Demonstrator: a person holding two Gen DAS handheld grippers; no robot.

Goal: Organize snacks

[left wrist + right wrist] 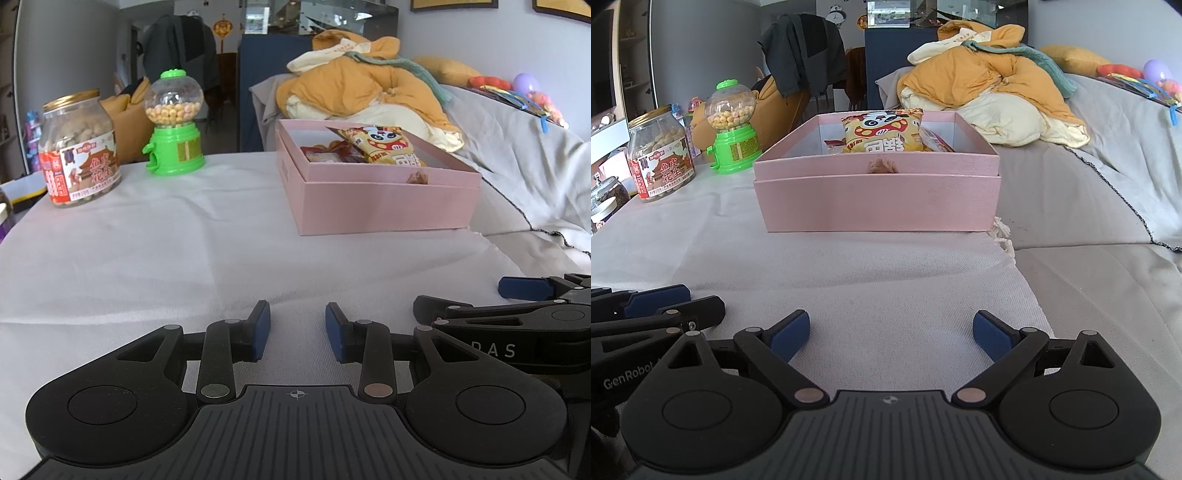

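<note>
- Your left hand-held gripper rests low over the cloth-covered desk, pads partly spread and pinching nothing; the right hand-held gripper sits just beside it, spread wider and also empty (likely a waiting pose, since no loose snack lies near).
- Farther on, the pink box sits nested in its lid, which keeps it open for loading. It holds the yellow panda snack bag propped upright, with red-wrapped packets beside it.
- To the far left stand the lidded peanut jar and the green candy dispenser, both holding snacks, well apart from the box.
</note>
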